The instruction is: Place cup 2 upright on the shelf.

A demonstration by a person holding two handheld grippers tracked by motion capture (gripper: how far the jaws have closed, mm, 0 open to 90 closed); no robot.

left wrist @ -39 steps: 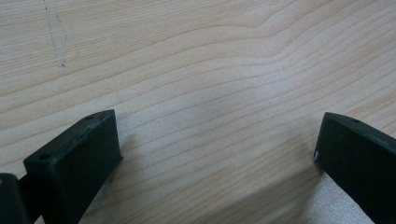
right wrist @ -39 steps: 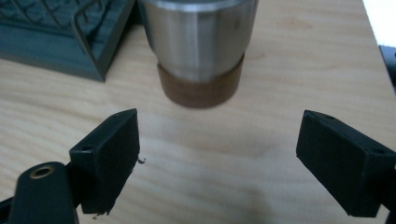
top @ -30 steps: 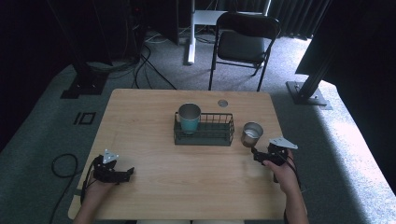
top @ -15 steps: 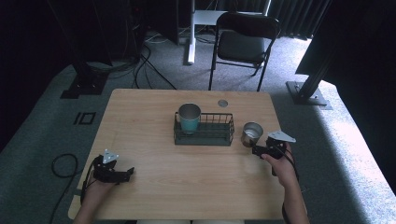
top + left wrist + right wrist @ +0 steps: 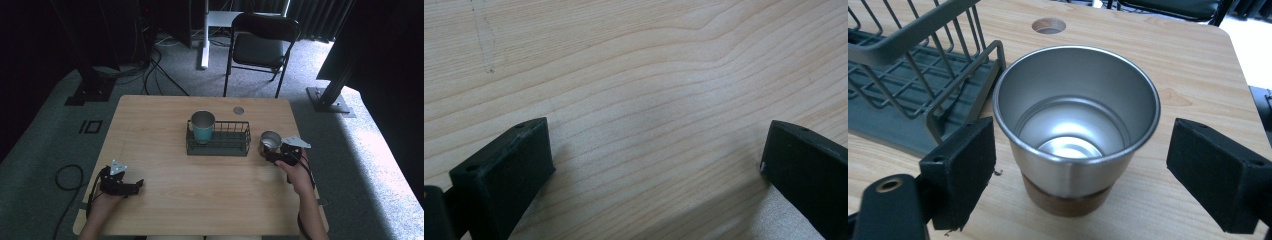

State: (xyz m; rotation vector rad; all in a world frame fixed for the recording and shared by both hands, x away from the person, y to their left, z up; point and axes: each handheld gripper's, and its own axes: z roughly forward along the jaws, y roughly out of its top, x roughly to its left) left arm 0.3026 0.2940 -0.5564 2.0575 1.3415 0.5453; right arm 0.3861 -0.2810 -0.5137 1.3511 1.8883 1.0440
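Reaching closer than a second ago, the right gripper (image 5: 273,153) now brackets the steel cup (image 5: 1075,127), jaws spread wide on either side without touching it. The cup stands upright on the table (image 5: 150,130), just right of the wire rack (image 5: 218,146). The left gripper (image 5: 131,186) has stayed put, its jaws released over bare wood.

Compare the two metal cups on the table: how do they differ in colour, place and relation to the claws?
The teal cup stands inside the wire rack; the brown-based cup stands on the table beside the rack. The teal cup has a teal outside; the brown-based cup is bare steel above a brown band. The right claw, open, brackets the brown-based cup; no claw is near the teal cup. Both stand upright, empty.
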